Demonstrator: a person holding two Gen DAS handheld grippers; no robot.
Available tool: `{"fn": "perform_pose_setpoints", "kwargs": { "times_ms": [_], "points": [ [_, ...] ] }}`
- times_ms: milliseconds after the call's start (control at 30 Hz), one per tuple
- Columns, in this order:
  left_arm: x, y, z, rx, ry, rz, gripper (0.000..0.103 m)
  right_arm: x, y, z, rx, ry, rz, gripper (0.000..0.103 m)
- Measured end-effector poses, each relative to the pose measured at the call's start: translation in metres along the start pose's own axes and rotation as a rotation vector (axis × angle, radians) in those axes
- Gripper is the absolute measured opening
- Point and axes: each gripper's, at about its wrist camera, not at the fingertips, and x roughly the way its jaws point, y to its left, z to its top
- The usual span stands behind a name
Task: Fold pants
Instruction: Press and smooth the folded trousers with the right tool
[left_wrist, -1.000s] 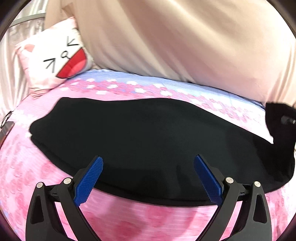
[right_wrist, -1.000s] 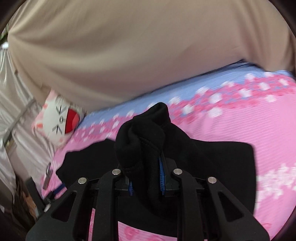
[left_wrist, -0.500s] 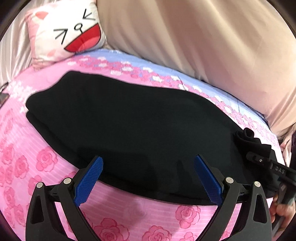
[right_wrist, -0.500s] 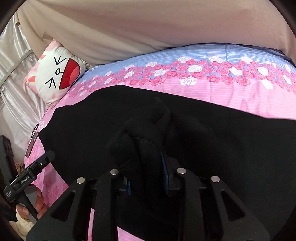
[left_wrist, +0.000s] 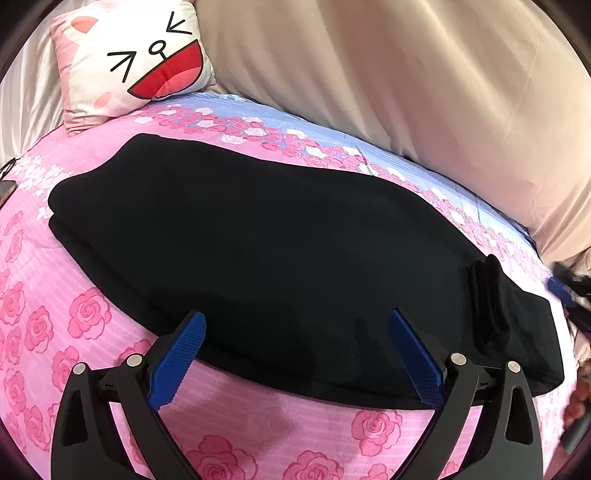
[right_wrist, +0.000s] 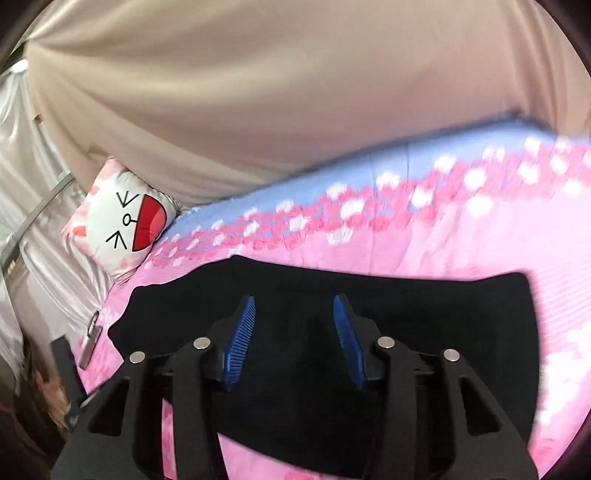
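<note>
Pants (left_wrist: 280, 251) lie folded flat on the pink bedspread (left_wrist: 44, 317), beneath both tongs; left gripper (left_wrist: 295, 354) gapes wide, right gripper (right_wrist: 293, 332) has just been opening, nothing between.

The left tool (left_wrist: 295, 328) is built from matte black plastic arms with triangular cut-outs. Each arm is pinned by two round silver screws. Its fingers (left_wrist: 179, 356) are faced with bright blue pads, ribbed in a fine crosshatch. The right tool (right_wrist: 293, 314) is made the same way: black linkages, silver screw heads and blue ridged pads (right_wrist: 242, 334). No sleeve or cable can be made out.
</note>
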Motion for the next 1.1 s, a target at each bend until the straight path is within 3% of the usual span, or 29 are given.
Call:
{"fn": "perform_pose_setpoints", "kwargs": {
  "times_ms": [67, 167, 233, 300, 333, 400, 433, 467, 633, 733, 867, 1000, 1100],
  "points": [
    [0.000, 0.001, 0.000, -0.007, -0.001, 0.002, 0.097, 0.047, 0.004, -0.017, -0.059, 0.125, -0.015, 0.043],
    [0.000, 0.003, -0.001, -0.015, -0.002, 0.008, 0.097, 0.047, 0.027, -0.021, -0.152, 0.082, -0.083, 0.043],
    [0.000, 0.003, 0.000, -0.017, 0.000, 0.009, 0.097, 0.033, 0.034, -0.011, -0.112, 0.035, 0.003, 0.043],
    [0.002, 0.001, 0.001, -0.007, 0.006, 0.017, 0.097, 0.029, 0.041, -0.001, -0.113, 0.010, 0.014, 0.043],
    [0.002, 0.000, 0.001, -0.002, 0.008, 0.021, 0.097, 0.036, 0.042, -0.002, -0.123, 0.030, 0.013, 0.043],
    [0.004, -0.002, 0.001, 0.012, 0.013, 0.035, 0.097, 0.073, 0.030, -0.010, -0.093, 0.153, 0.027, 0.043],
    [0.004, -0.003, 0.001, 0.015, 0.013, 0.039, 0.097, 0.072, 0.027, -0.014, -0.079, 0.090, 0.054, 0.043],
    [0.004, -0.003, 0.000, 0.015, 0.013, 0.041, 0.097, 0.072, 0.029, -0.013, -0.076, 0.104, 0.058, 0.047],
    [0.005, -0.003, 0.000, 0.017, 0.019, 0.053, 0.097, 0.077, 0.042, -0.016, -0.118, 0.129, 0.039, 0.047],
    [0.007, -0.008, -0.001, 0.040, 0.028, 0.083, 0.097, 0.085, 0.054, -0.027, -0.133, 0.167, 0.097, 0.047],
    [0.009, -0.010, -0.001, 0.053, 0.033, 0.106, 0.097, 0.091, 0.083, -0.038, -0.301, 0.128, -0.040, 0.048],
    [0.008, -0.007, -0.001, 0.041, 0.032, 0.116, 0.097, 0.063, 0.066, -0.029, -0.144, 0.069, 0.066, 0.048],
    [0.009, -0.007, 0.000, 0.036, 0.033, 0.120, 0.097, 0.030, 0.042, -0.027, -0.083, 0.002, 0.040, 0.048]
  ]
}}
